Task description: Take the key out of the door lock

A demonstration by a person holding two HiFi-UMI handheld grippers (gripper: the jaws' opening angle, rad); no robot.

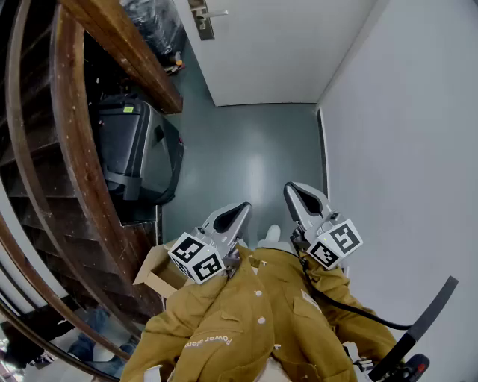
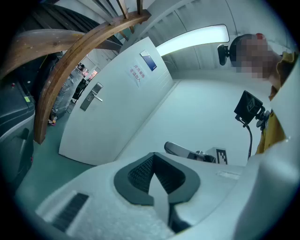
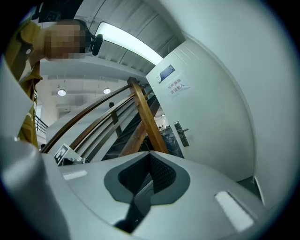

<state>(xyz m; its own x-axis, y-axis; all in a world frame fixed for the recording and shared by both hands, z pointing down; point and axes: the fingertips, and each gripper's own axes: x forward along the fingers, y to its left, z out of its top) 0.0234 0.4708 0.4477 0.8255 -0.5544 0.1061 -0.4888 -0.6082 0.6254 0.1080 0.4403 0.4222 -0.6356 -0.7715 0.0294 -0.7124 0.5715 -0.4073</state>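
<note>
The white door (image 1: 276, 45) stands closed at the far end of a narrow hall. Its metal lock plate with lever handle (image 1: 202, 19) is near the door's left edge; it also shows small in the left gripper view, lock plate (image 2: 92, 96), and the right gripper view, lock plate (image 3: 180, 133). A key is too small to make out. Both grippers are held low in front of a mustard jacket, well short of the door. My left gripper (image 1: 240, 209) is shut and empty. My right gripper (image 1: 293, 190) is shut too, with nothing between its jaws.
A curved wooden stair rail (image 1: 75, 134) runs along the left. A black case (image 1: 138, 149) and a cardboard box (image 1: 153, 272) sit beneath it. A white wall (image 1: 403, 112) closes the right side. Grey-green floor (image 1: 254, 157) leads to the door.
</note>
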